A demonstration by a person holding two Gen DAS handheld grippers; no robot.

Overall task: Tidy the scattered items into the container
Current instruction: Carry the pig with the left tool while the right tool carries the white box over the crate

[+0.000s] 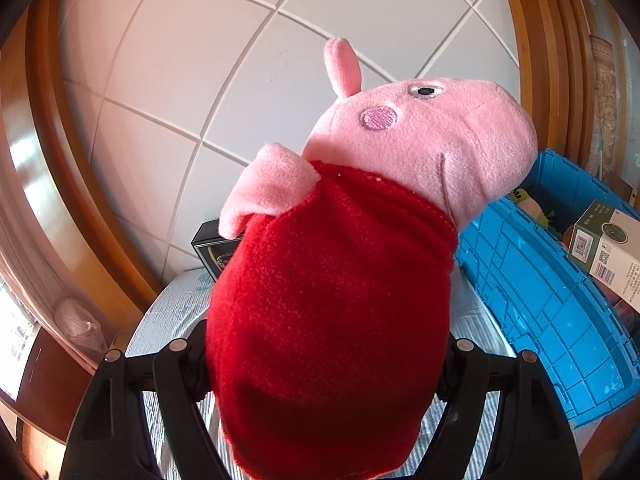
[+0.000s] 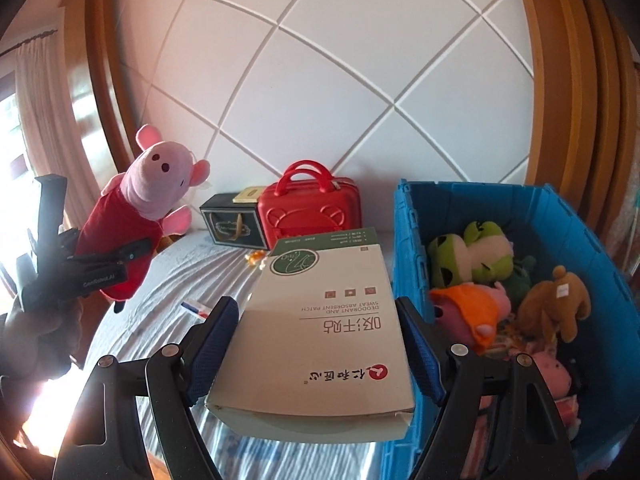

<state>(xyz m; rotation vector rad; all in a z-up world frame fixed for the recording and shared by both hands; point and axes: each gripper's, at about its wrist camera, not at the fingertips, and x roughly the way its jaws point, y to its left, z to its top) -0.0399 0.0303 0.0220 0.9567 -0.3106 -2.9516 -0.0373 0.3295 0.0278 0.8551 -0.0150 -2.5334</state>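
Observation:
My left gripper (image 1: 324, 360) is shut on a pink pig plush in a red dress (image 1: 332, 280) and holds it up above the bed. The same plush (image 2: 136, 216) and the left gripper (image 2: 120, 260) show at the left of the right wrist view. My right gripper (image 2: 320, 344) is shut on a white and green patch box (image 2: 320, 328), held just left of the blue crate (image 2: 404, 240). That box (image 1: 604, 244) also shows over the crate (image 1: 540, 292) in the left wrist view. The crate holds several plush toys (image 2: 472, 252).
A red toy suitcase (image 2: 310, 212) and a dark gift box (image 2: 232, 224) stand at the headboard on the striped bed sheet (image 2: 192, 280). A small orange item (image 2: 256, 258) and a small tube (image 2: 196, 308) lie on the sheet. Wooden trim frames the white padded headboard (image 2: 320, 92).

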